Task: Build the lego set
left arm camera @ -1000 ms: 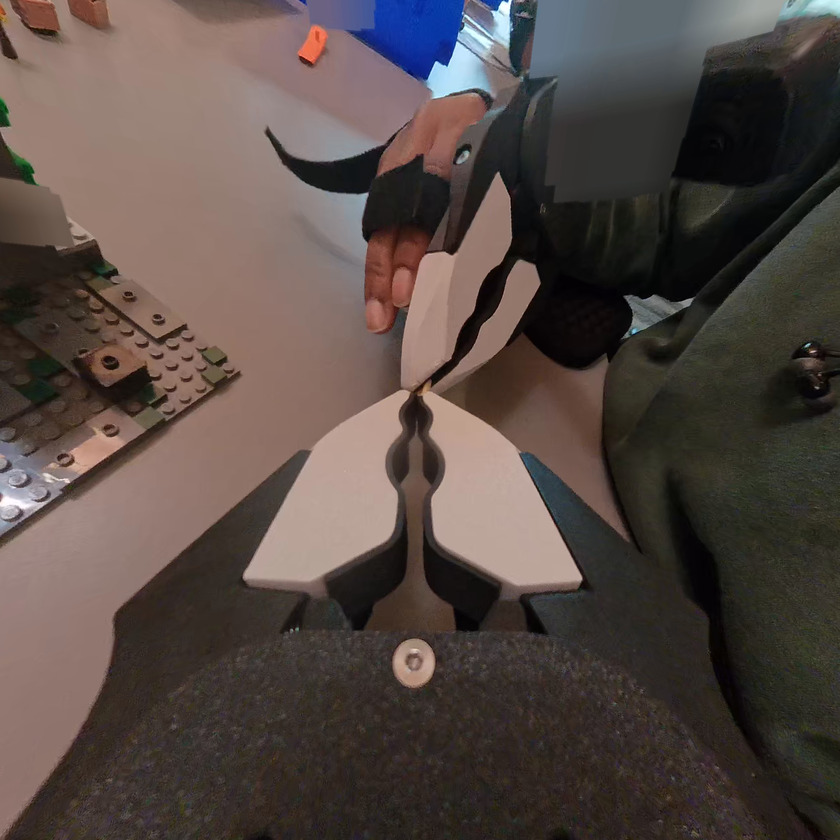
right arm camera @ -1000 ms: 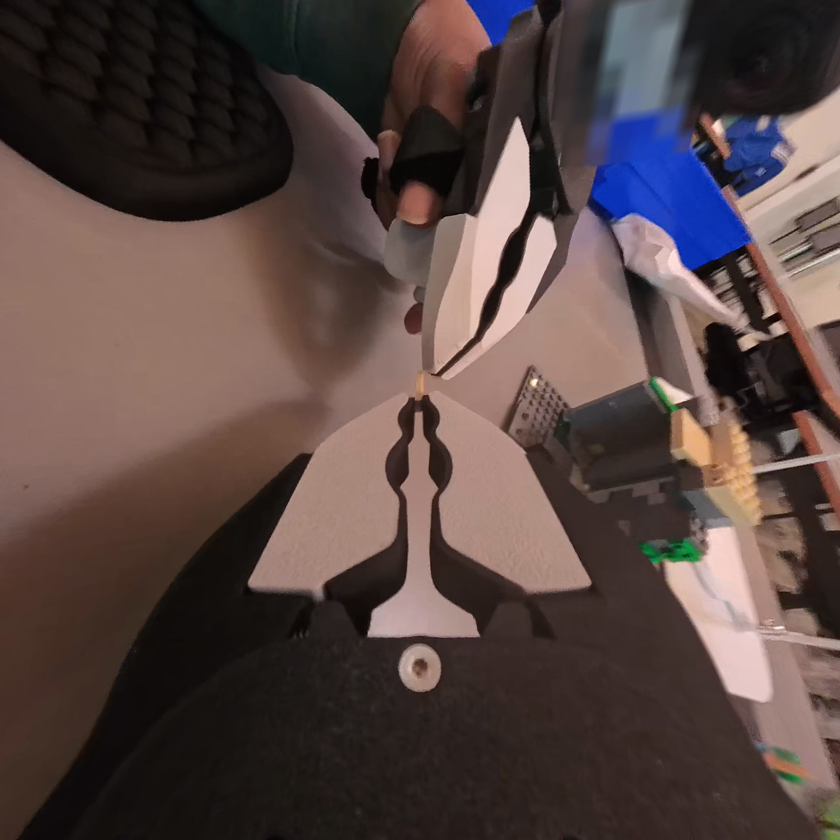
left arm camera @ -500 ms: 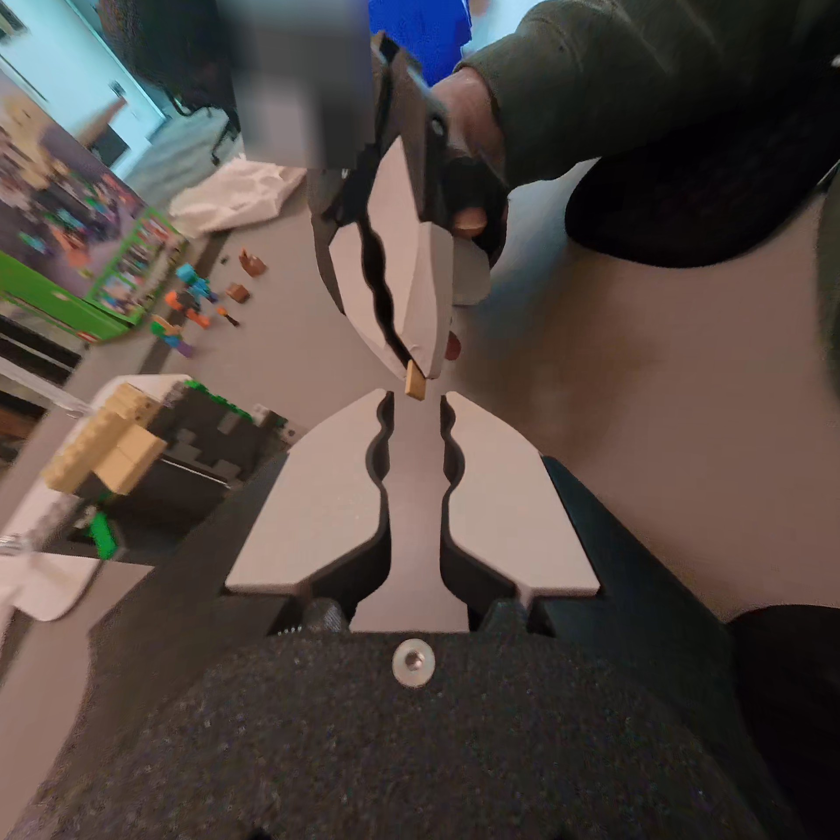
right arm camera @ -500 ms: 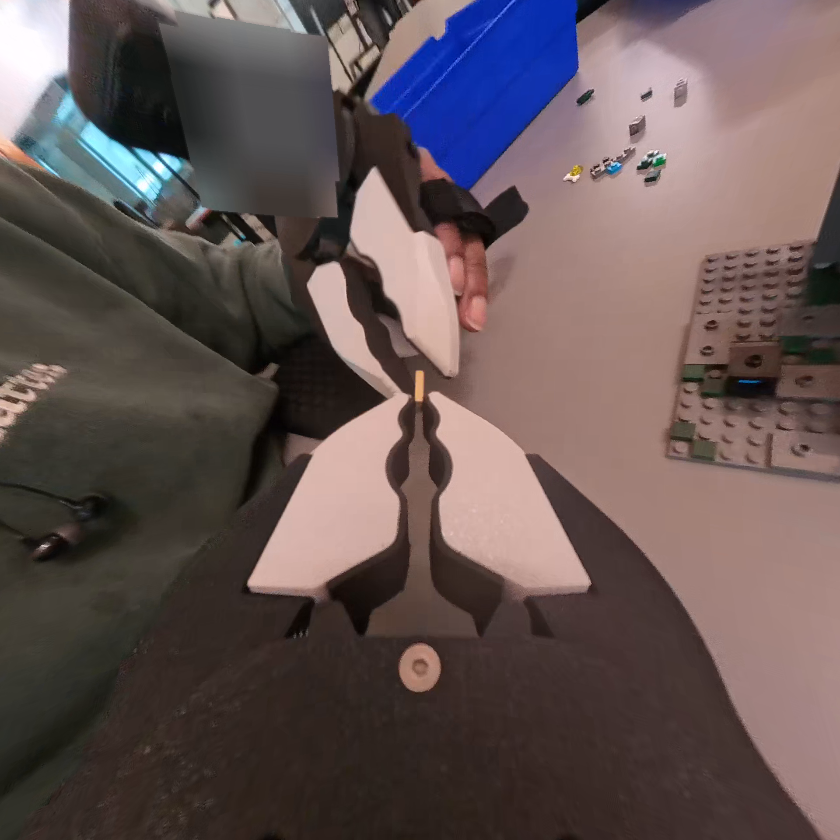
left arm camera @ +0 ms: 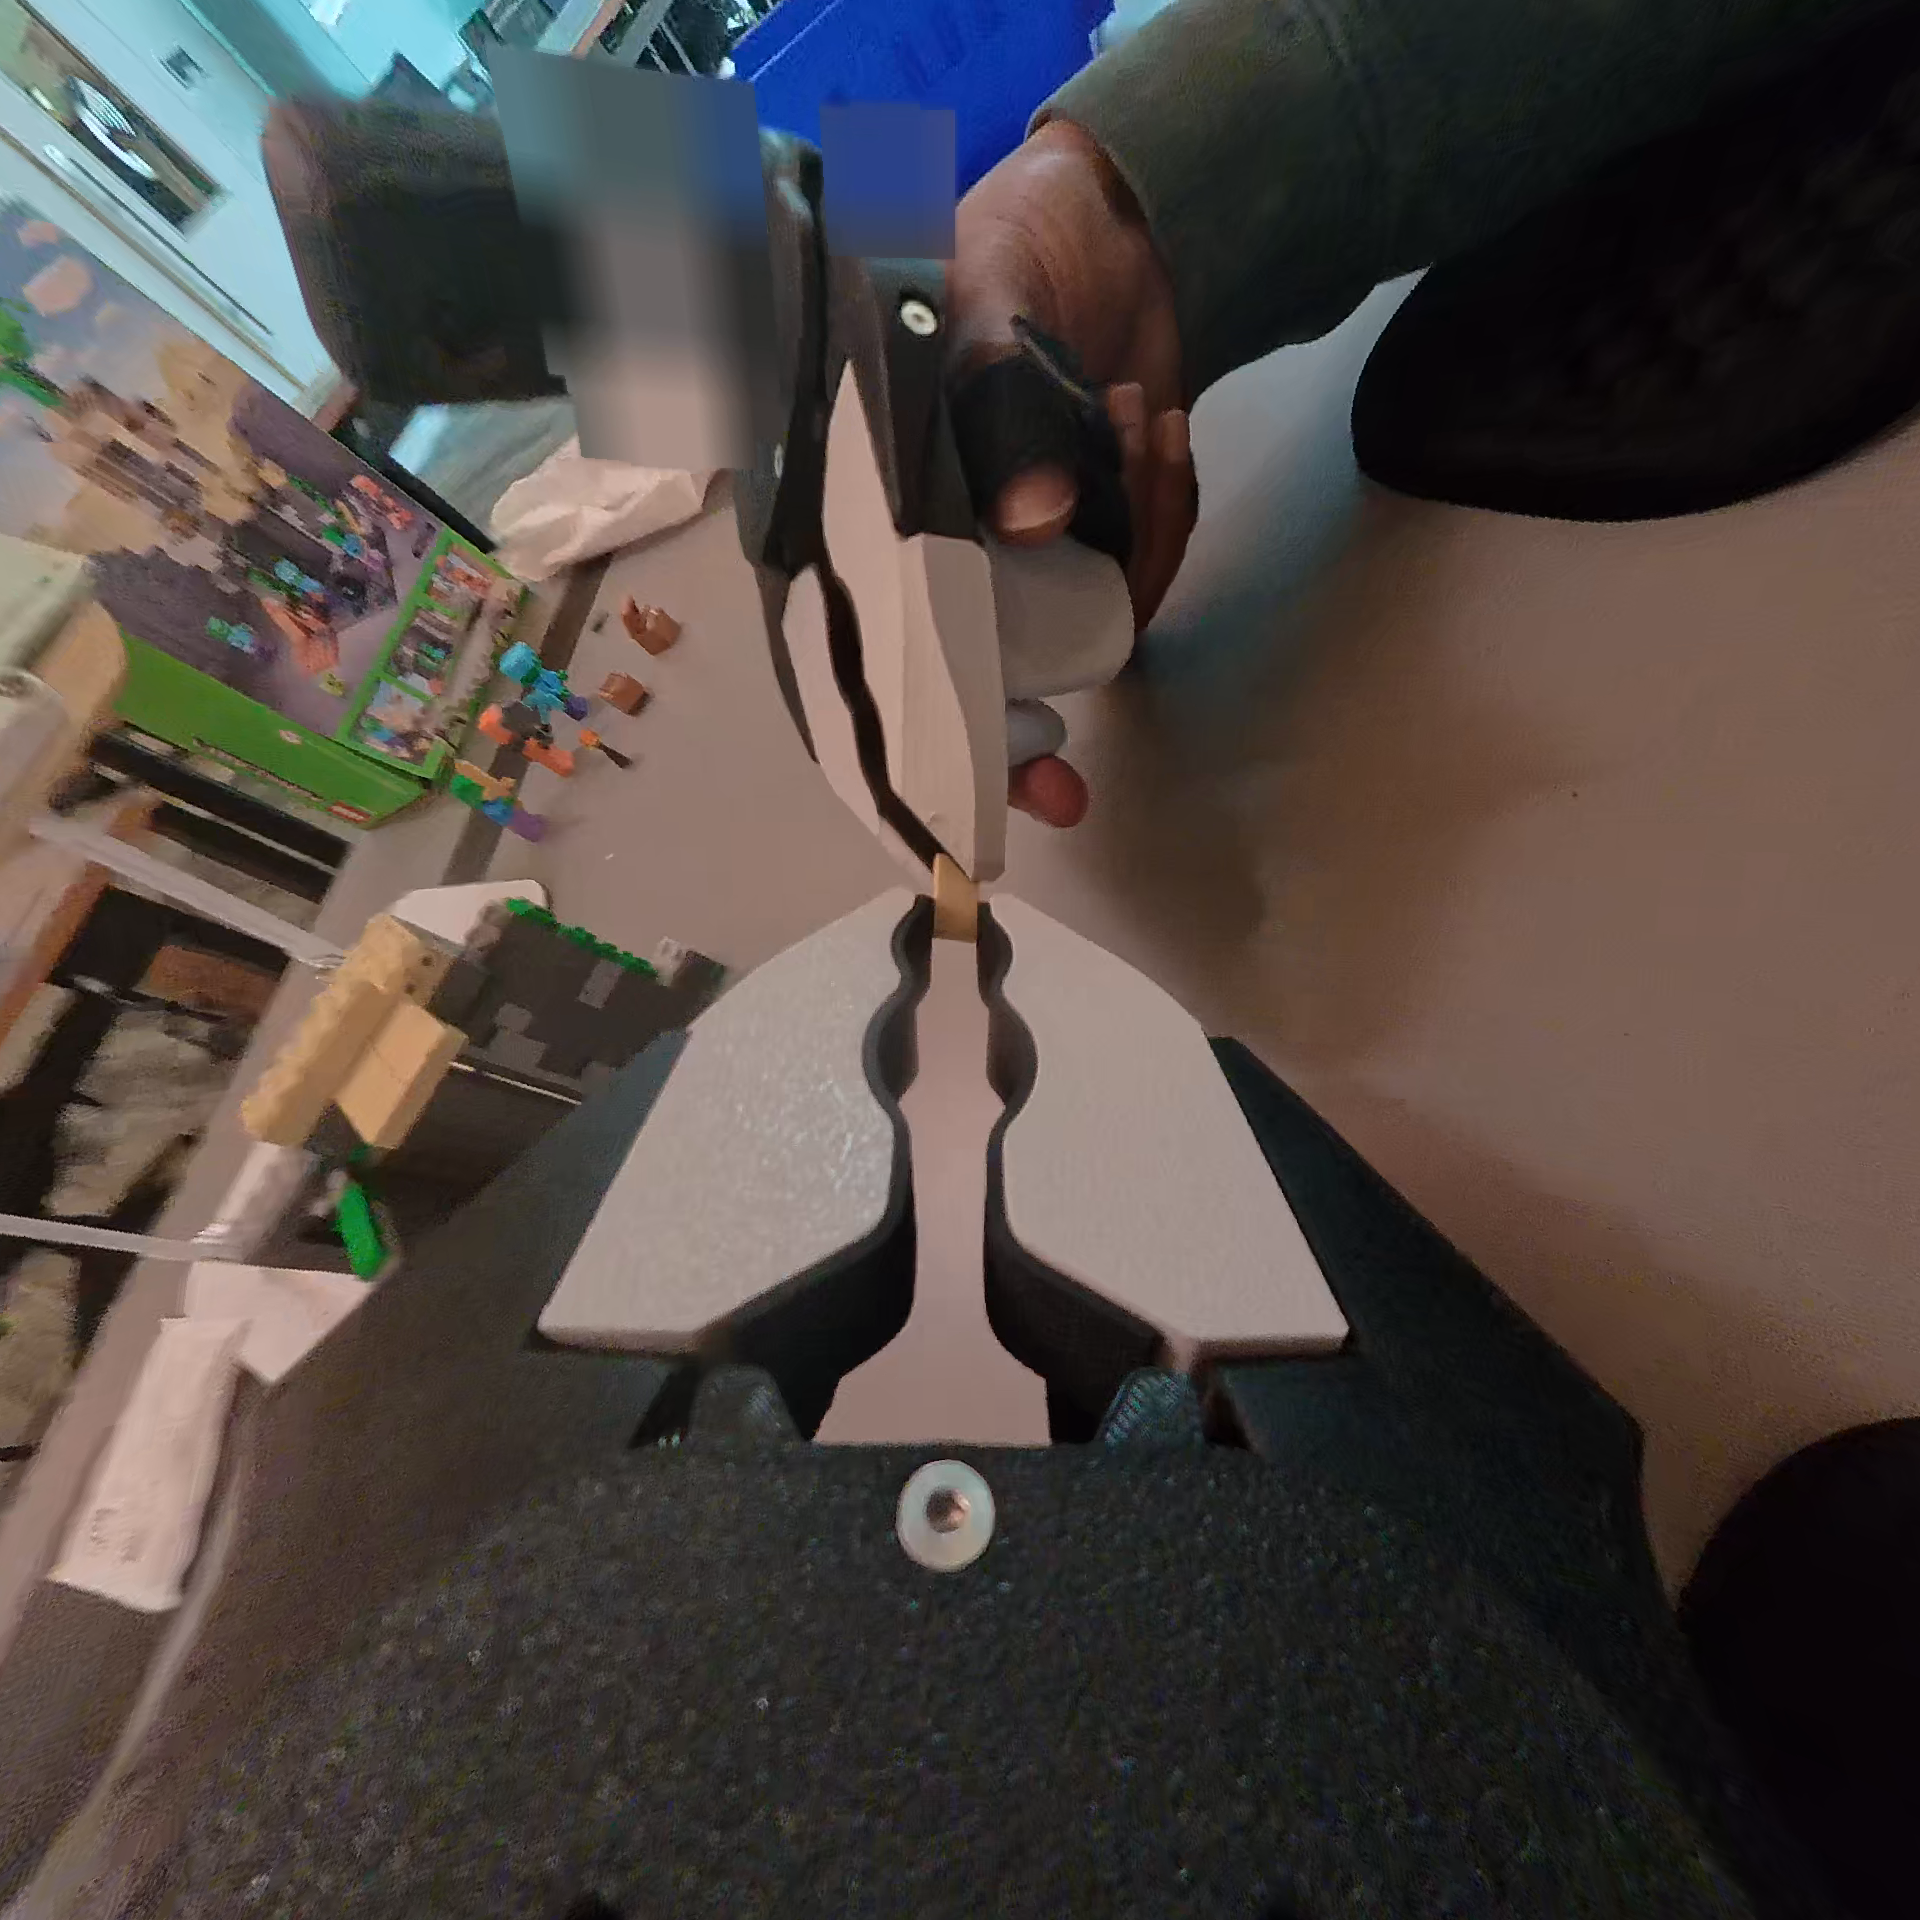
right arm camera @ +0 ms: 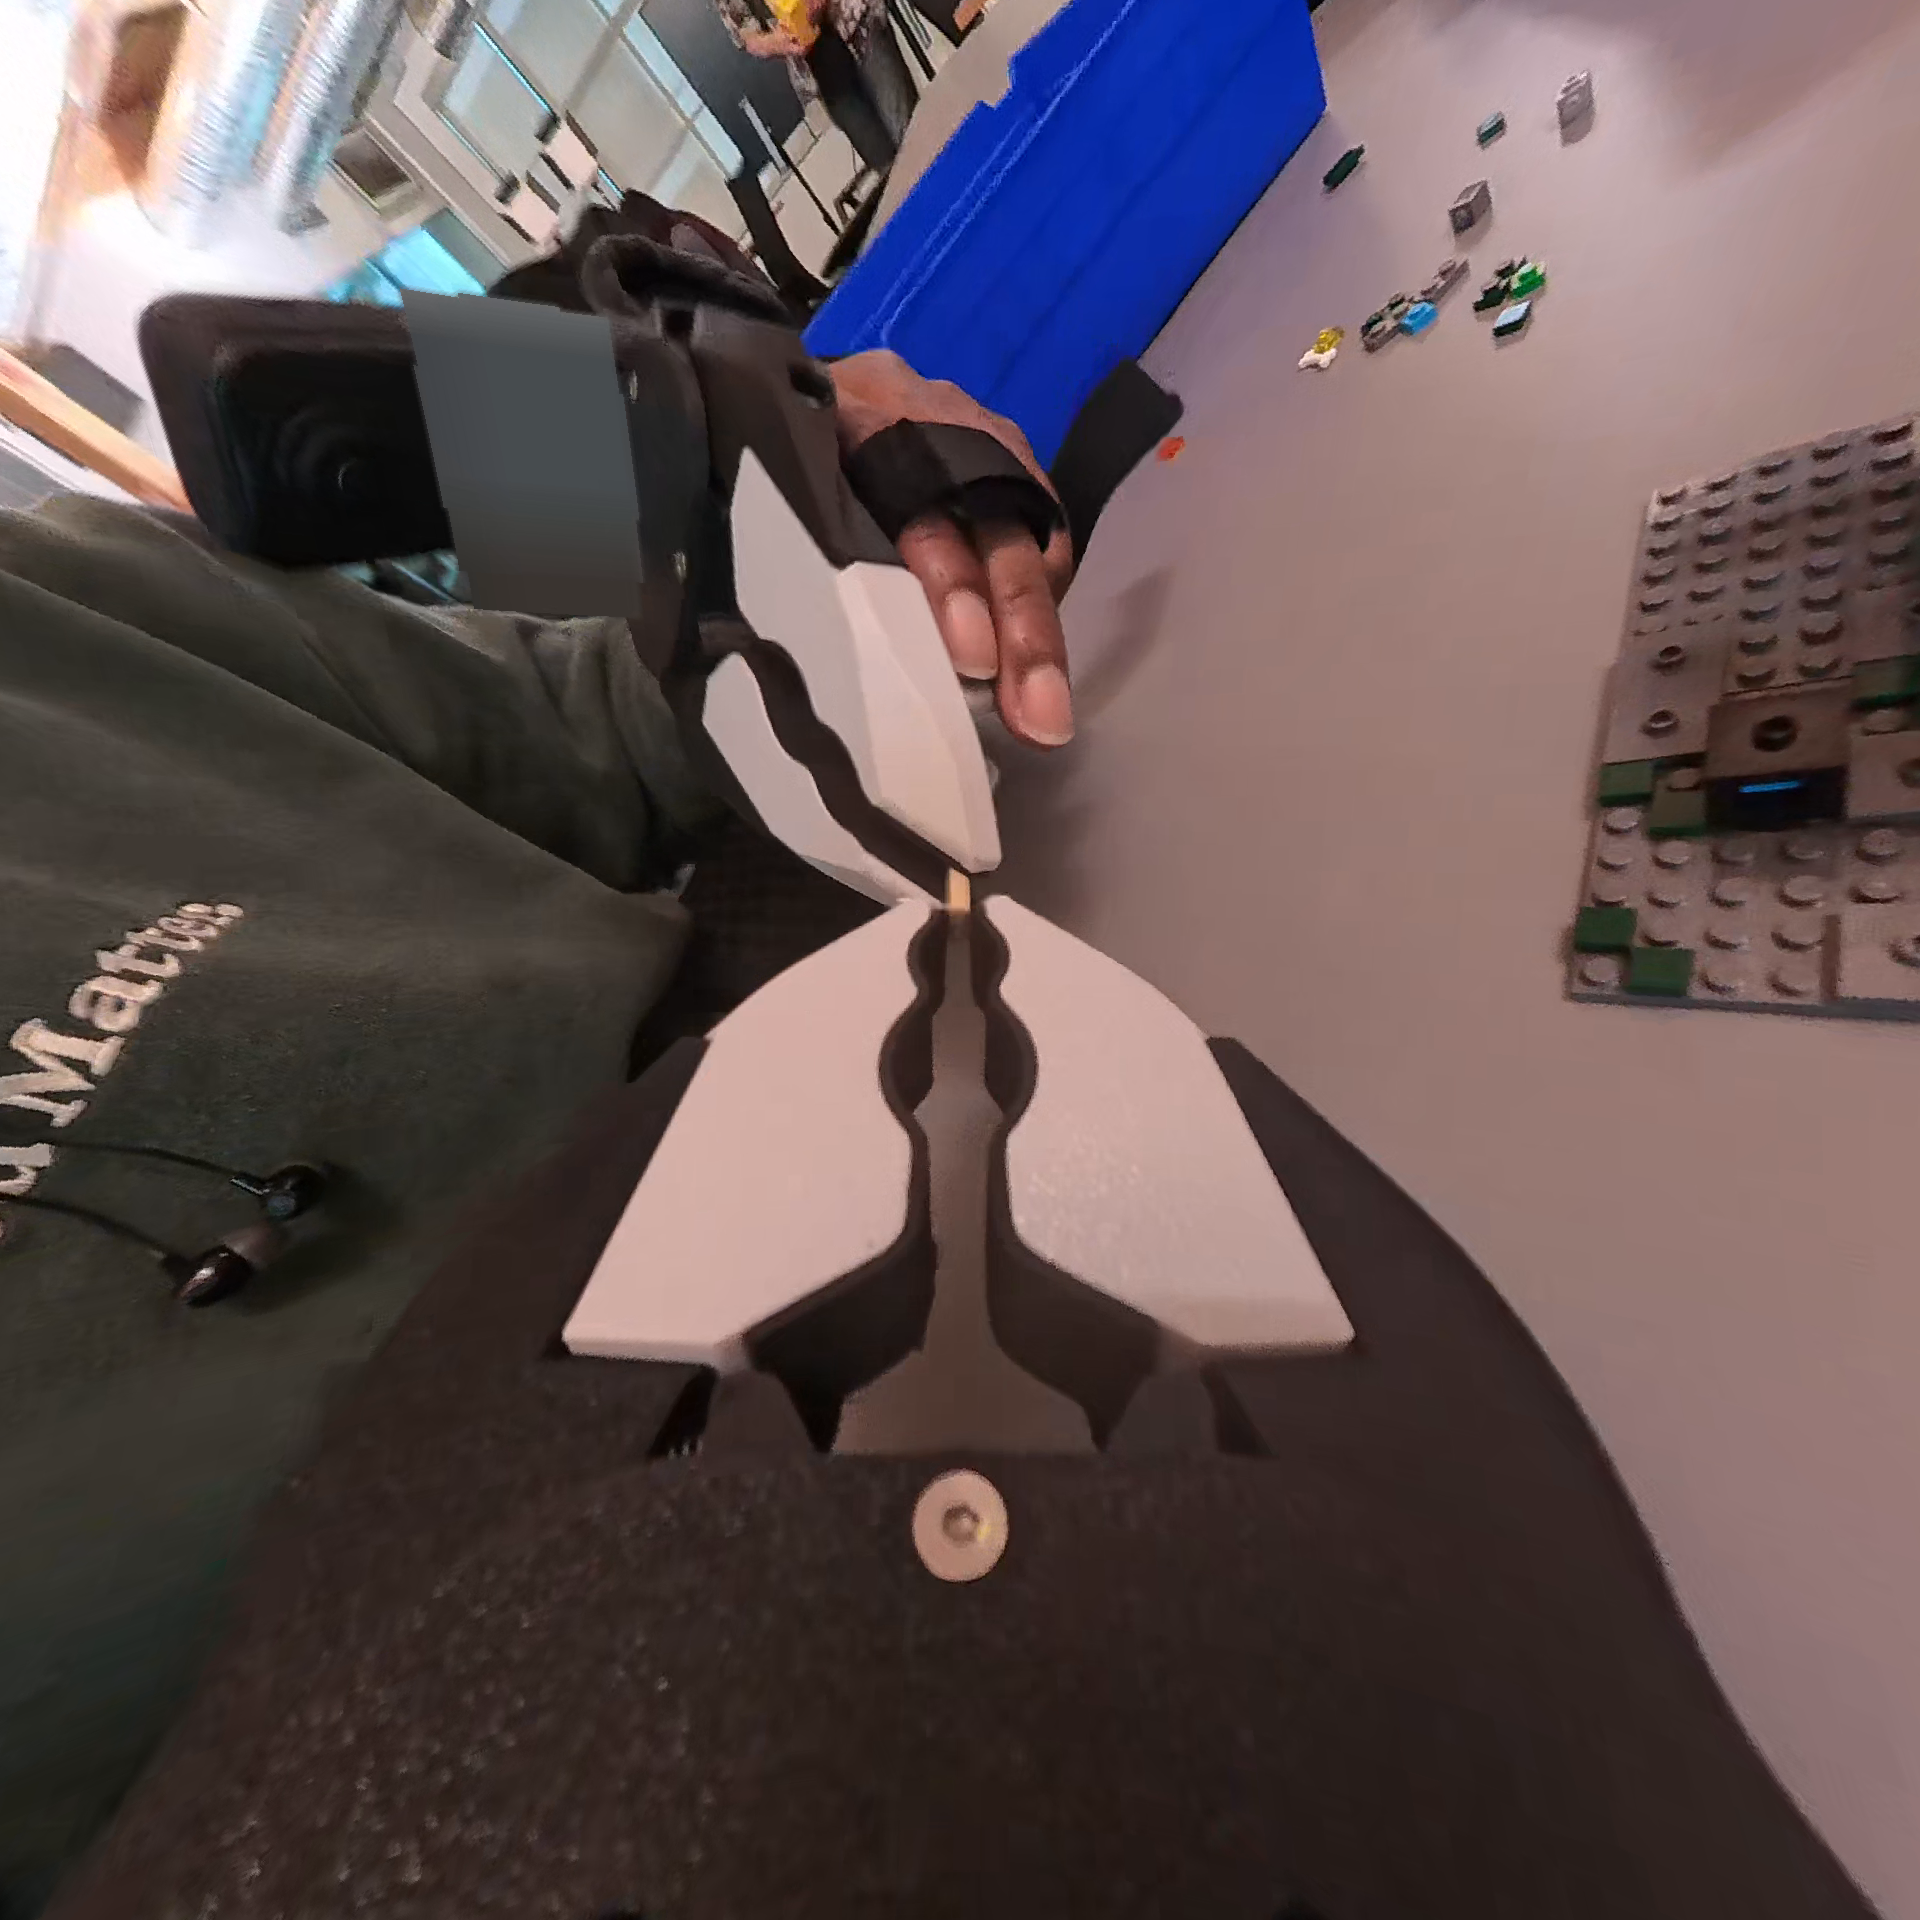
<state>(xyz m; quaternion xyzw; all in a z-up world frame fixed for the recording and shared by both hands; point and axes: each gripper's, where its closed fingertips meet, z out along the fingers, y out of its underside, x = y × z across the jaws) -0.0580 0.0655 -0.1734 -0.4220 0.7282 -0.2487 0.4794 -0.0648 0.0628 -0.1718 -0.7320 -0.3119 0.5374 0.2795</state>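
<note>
A small tan lego piece point(left arm camera: 954, 902) is pinched between both grippers, which meet tip to tip above the grey table. In the left wrist view my left gripper point(left arm camera: 954, 923) is shut on its lower end and the right gripper point(left arm camera: 940, 847) comes down from above, shut on its upper end. In the right wrist view the tan piece point(right arm camera: 958, 891) shows edge-on at my right gripper point(right arm camera: 958, 912), with the left gripper point(right arm camera: 964, 868) meeting it from the upper left. The grey studded baseplate point(right arm camera: 1766, 748) lies off to the right.
A dark build with tan bricks point(left arm camera: 353, 1049) stands left of my left gripper, with white paper point(left arm camera: 156, 1455) beside it. Minifigures point(left arm camera: 530, 717), brown pieces and a green box point(left arm camera: 260, 644) lie farther back. A blue bin point(right arm camera: 1070, 229) and loose small pieces point(right arm camera: 1455, 291) lie beyond the baseplate.
Half a second ago my left gripper was open below the tan piece, which the right gripper held. Now the left gripper has closed on it, so both grip it.
</note>
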